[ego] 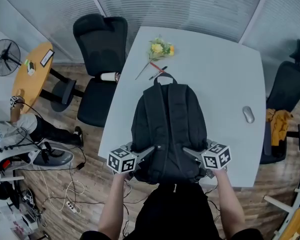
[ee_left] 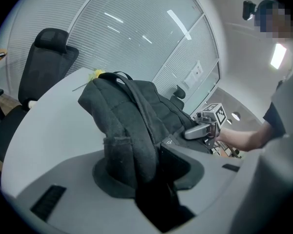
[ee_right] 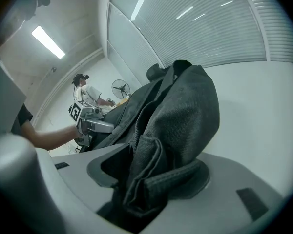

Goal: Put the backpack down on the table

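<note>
Found flat on the white table (ego: pixel 225 69): black backpack (ego: pixel 167 129), back panel and both shoulder straps facing up. Runs lengthwise away from the person, long axis roughly square to the near table edge. Points its carry handle (ego: pixel 163 77) toward the far side, just short of a yellow flower bunch (ego: pixel 160 49). Sits with its bottom end at the near edge, apparently a little over it.

Reads as matte woven fabric, soft and slumped. Rounded at the top, fuller and wider toward the bottom. Padded straps, stitched seams, thick folded hems close up in both gripper views.

Left gripper (ego: pixel 149 151): clamped on the backpack's lower left corner. Seen in the left gripper view as a thick fold of fabric dropping down between the jaws and filling the slot.

Right gripper (ego: pixel 188 151): clamped on the lower right corner. Seen in the right gripper view as bunched fabric and a corded edge wedged between the jaws.

Both made of smooth grey moulded plastic with scooped pads, each carrying a cube of black-and-white square markers.

Elsewhere on the table: grey mouse (ego: pixel 248 114), well apart to the right. Beside the table's left edge: black mesh-backed office chair (ego: pixel 97 59).
</note>
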A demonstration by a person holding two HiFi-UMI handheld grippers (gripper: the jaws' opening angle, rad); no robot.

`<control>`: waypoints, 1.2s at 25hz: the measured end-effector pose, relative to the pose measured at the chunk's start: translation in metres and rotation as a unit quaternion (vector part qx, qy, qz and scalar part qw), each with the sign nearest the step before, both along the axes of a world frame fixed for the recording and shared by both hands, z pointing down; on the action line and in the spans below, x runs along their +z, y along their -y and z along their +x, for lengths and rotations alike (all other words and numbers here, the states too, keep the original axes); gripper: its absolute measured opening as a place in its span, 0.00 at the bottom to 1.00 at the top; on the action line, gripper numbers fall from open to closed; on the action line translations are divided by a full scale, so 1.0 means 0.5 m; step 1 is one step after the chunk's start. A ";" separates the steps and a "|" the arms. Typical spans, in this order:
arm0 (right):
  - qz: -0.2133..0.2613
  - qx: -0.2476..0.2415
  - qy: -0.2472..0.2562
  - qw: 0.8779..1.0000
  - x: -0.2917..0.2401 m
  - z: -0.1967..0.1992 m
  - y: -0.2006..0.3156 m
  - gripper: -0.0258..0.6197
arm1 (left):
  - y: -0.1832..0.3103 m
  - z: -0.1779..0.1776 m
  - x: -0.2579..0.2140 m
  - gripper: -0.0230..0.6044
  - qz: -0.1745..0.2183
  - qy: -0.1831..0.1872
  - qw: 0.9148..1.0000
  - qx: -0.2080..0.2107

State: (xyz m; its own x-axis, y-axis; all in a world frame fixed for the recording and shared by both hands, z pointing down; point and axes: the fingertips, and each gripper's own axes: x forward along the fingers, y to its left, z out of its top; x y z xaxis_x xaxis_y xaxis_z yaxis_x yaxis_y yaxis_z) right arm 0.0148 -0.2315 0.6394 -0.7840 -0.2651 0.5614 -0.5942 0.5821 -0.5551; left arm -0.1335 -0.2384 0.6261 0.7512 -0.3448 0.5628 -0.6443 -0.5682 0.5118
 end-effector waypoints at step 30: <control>-0.081 0.076 -0.036 0.993 0.079 0.035 0.094 0.66 | 0.084 -0.032 0.075 0.42 -0.055 0.032 0.996 -0.058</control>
State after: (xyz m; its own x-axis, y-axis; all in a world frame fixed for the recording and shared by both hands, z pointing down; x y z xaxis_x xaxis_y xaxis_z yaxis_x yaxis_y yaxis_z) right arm 0.0323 -0.2785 0.6787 -0.6988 -0.2790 0.6586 -0.7093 0.3896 -0.5875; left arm -0.1494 -0.2803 0.6636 0.6708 -0.3611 0.6478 -0.7362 -0.4300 0.5226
